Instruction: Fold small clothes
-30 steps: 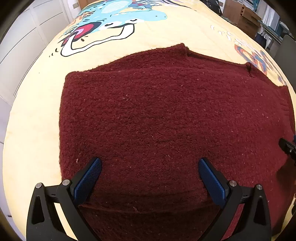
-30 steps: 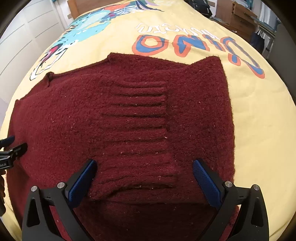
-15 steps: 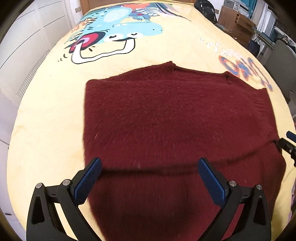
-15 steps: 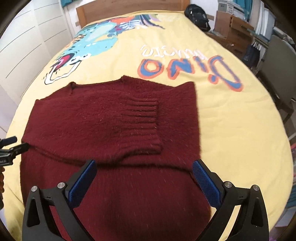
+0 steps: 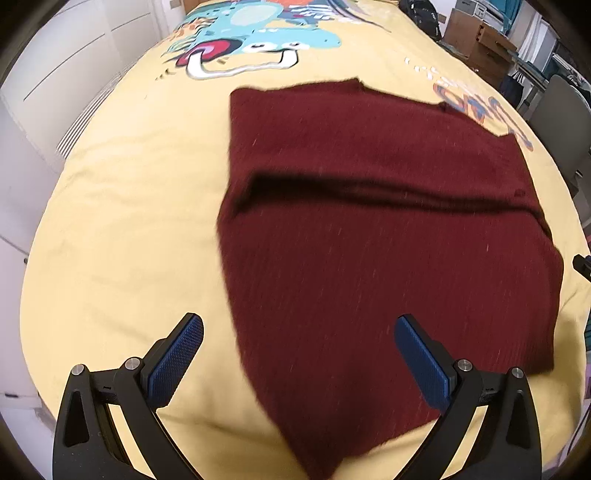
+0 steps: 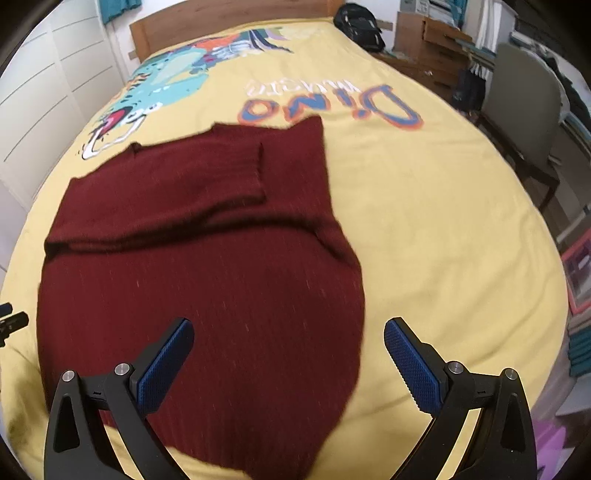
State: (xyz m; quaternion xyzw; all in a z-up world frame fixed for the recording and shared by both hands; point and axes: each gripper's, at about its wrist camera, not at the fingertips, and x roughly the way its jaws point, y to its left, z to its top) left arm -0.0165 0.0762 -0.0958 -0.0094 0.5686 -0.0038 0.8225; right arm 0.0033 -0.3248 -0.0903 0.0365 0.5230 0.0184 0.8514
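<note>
My left tongs (image 5: 298, 345) and right tongs (image 6: 289, 345) hung spread and empty above the half-folded maroon sweater (image 6: 207, 280) on the bed (image 6: 443, 229), whose loose folded layer might slip if snagged.

Wooden headboard (image 6: 229, 14), white wardrobe doors (image 6: 48, 92) (left), grey chair (image 6: 524, 96).

sweater (image 5: 388, 258) motion-blurred, near hem cut off — chair (image 6: 524, 110) cropped

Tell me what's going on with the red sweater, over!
Left gripper open, empty. Right gripper open, empty. Sweater flat on the yellow bedspread, far part folded over. Nothing in the way.
</note>
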